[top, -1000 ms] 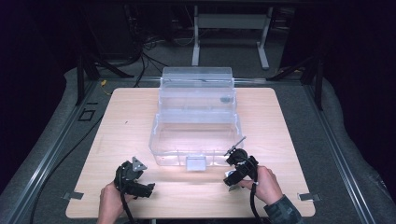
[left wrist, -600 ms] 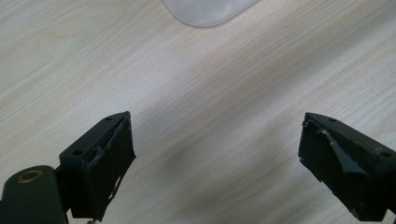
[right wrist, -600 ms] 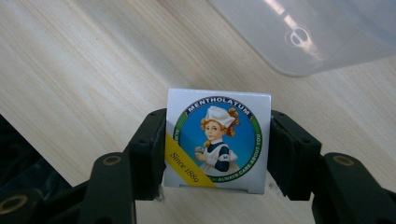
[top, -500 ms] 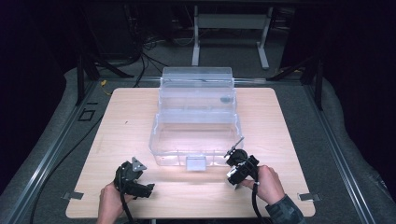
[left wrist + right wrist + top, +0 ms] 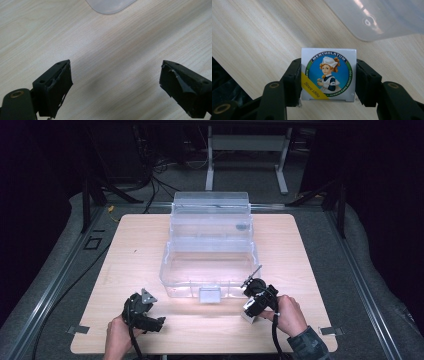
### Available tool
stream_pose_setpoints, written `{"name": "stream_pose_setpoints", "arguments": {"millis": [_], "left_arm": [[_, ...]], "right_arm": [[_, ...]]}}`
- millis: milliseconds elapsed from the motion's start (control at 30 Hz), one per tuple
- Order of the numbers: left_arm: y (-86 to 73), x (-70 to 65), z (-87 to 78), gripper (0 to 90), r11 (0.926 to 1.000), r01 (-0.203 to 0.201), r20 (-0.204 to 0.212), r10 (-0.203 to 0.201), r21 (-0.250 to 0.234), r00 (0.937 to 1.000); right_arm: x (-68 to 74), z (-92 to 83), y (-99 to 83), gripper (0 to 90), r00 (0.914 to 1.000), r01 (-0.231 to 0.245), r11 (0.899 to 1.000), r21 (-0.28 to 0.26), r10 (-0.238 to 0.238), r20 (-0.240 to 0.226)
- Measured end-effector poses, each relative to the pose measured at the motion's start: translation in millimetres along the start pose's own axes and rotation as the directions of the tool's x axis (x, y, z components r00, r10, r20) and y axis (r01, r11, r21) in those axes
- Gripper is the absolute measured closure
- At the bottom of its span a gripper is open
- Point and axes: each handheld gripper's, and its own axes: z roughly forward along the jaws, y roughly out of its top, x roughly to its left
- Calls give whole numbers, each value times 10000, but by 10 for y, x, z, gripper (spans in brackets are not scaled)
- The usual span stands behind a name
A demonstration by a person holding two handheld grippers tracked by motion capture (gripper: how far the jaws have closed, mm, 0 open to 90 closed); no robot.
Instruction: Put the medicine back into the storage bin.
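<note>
Bright light falls on the table [image 5: 125, 265] from above; the surroundings are dark, glare whitens the clear bin [image 5: 210, 265], close views soft.

A pale wooden tabletop [image 5: 140, 260] is sitting on grey carpet [image 5: 365, 250], with metal rails [image 5: 50, 285] running along both sides. Beyond it, a white metal stand [image 5: 247, 150] is standing among black cables [image 5: 165, 170]. Darkness is swallowing the room's edges, while light is falling on the tabletop's middle.

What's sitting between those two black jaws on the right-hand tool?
A small white Mentholatum box, its round picture facing the camera. In the right gripper view the right gripper has just closed its jaws, and both pads press on the box's sides.
</note>
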Motion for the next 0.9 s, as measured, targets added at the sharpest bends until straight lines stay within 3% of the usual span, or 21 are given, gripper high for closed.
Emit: {"name": "stream_pose_setpoints", "arguments": {"millis": [367, 467, 533, 600, 700, 800, 900], "left_arm": [[0, -7, 6, 107, 10000, -25, -18, 25, -18, 10000], [0, -5, 10, 107, 10000, -9, -5, 9, -18, 10000], [-2, -8, 16, 107, 10000, -20, -22, 20, -9, 10000], [-1, -5, 17, 108, 10000, -32, -13, 32, -2, 10000], [1, -3, 15, 107, 10000, -26, -9, 26, 5, 10000], [-3, -1, 16, 107, 10000, -38, -5, 38, 3, 10000], [-6, -2, 17, 107, 10000, 4, -14, -4, 0, 10000]], "right_arm": [[-72, -124, -18, 458, 9999, 142, 9999, 41, -142, 5], [-112, -132, -29, 458, 9998, 123, 9999, -19, -124, -172], [-127, -164, -30, 458, 9996, 157, 9995, 278, -164, 246], [-150, -166, -46, 458, 10000, 75, 9999, 69, -74, -67], [-173, -201, -57, 458, 9999, 95, 9998, 174, -97, 115], [-207, -244, -71, 458, 10000, 18, 9995, 311, -18, 10], [-236, -280, -97, 459, 9998, -11, 9998, 184, 7, 218]]}}
